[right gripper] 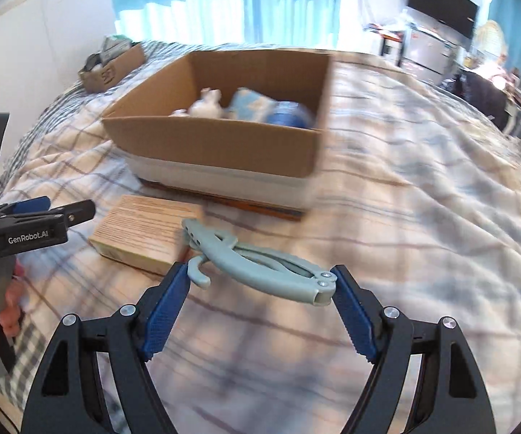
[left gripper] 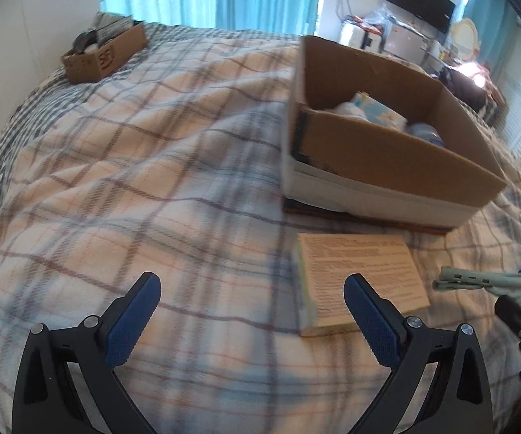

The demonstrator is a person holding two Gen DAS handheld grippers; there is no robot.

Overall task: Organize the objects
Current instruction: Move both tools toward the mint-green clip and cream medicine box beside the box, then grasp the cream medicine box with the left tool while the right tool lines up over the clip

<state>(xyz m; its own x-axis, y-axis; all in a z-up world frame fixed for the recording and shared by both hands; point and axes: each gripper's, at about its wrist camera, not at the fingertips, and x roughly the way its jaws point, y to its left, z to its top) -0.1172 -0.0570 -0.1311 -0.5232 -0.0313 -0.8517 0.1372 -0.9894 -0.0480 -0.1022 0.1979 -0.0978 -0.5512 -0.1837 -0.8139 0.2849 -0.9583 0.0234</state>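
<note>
A pale green folding hanger (right gripper: 246,258) hangs crosswise between the blue pads of my right gripper (right gripper: 260,274), which is shut on it at the hook and at the hinge end, just above the plaid bedspread. In the left wrist view the hanger (left gripper: 477,278) shows at the right edge. My left gripper (left gripper: 253,284) stands open over the bedspread with nothing between its fingers. A flat wood-grain block (left gripper: 361,275) with printed text lies by its right finger. The open cardboard box (right gripper: 217,141) sits beyond the block (right gripper: 141,231).
The box holds a white soft toy (right gripper: 206,106) and blue packages (right gripper: 289,114). A smaller cardboard box (left gripper: 101,58) stands at the bed's far left corner. A hand (right gripper: 11,311) holds the left gripper (right gripper: 61,213). Furniture and a screen line the far right wall.
</note>
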